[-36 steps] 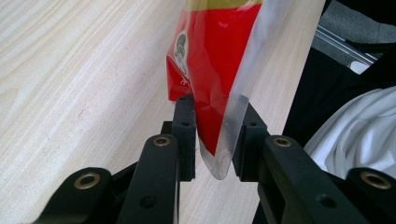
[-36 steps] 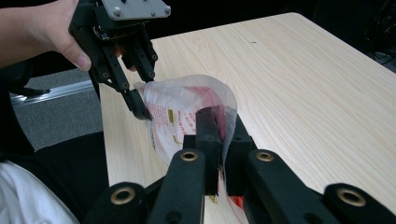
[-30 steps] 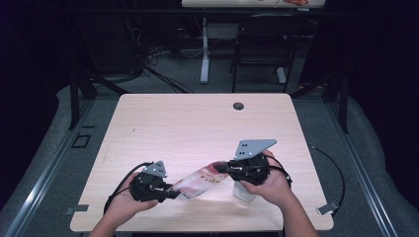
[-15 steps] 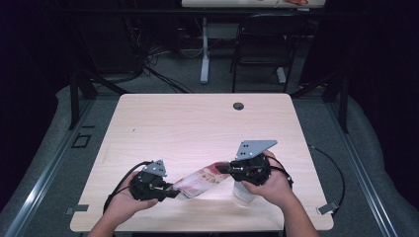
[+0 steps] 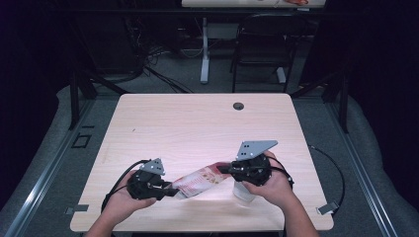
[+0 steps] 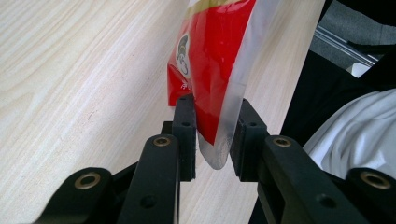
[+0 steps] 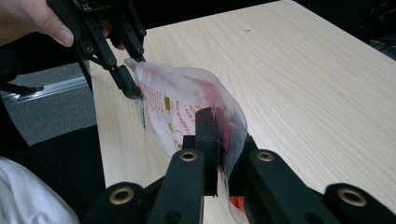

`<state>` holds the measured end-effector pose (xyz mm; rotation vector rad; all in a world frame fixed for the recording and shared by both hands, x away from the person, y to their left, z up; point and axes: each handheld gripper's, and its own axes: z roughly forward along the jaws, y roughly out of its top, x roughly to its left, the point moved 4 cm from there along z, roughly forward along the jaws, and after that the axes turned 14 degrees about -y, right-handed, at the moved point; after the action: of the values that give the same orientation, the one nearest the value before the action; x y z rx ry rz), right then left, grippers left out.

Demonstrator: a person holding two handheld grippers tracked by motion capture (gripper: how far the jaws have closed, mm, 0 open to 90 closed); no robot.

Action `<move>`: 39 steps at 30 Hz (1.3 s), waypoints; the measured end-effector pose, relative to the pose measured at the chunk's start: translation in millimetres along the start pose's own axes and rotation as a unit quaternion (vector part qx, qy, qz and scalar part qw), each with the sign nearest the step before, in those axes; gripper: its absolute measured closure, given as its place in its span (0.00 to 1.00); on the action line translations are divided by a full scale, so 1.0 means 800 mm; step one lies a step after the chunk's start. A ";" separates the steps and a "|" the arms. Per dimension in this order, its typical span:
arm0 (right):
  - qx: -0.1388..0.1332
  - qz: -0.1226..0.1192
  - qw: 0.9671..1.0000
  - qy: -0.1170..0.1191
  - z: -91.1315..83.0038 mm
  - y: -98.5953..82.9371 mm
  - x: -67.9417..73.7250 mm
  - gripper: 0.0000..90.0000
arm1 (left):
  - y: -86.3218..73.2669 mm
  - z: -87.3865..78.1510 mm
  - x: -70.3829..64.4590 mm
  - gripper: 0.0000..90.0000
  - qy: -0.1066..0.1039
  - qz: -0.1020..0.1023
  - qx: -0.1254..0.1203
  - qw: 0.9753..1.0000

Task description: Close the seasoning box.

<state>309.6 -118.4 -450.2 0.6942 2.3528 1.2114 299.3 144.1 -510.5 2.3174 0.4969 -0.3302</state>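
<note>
Though the packet (image 5: 200,176) is up off the table (image 5: 197,123) and spanned between both grippers, nothing shows it opened yet; I judge the work at an early-to-middle stage, a tear or pull-apart yet to come.

Packet: red and white printed plastic pouch with a clear sealed margin. It hangs just above the table's near edge, stretched roughly level from one gripper to the other.

Left gripper (image 5: 170,190): at the packet's left end. In the left gripper view the jaws stand on either side of the clear sealed corner (image 6: 217,154). The left pad touches the film; a narrow gap shows at the right pad. Jaws nearly together, pinching lightly at best. Grip looks shallow, on the margin only.

Right gripper (image 5: 223,170): at the packet's right end. In the right gripper view the jaws are closed tight on the film (image 7: 187,116), which bunches and puffs up beyond the pads. Firm hold.

A pale, cup-like thing (image 5: 243,191) sits on the table just below the packet's right end, under the right hand; too hidden to name.

Left to do, by my reading: firm up the left pinch, then pull the ends to open the seal.
</note>
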 end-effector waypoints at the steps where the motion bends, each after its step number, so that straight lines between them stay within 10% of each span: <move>1: -0.002 0.003 1.000 0.001 0.000 0.000 0.000 0.97 | 0.000 0.000 0.000 0.83 0.000 0.000 0.000 1.000; 39: -0.011 0.025 1.000 0.003 -0.011 -0.004 -0.012 0.98 | 0.025 -0.029 -0.008 0.83 0.012 0.016 -0.013 1.000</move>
<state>311.4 -130.9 -447.0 0.7477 2.3360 1.2596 304.5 145.7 -479.9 2.3039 0.4730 -0.2797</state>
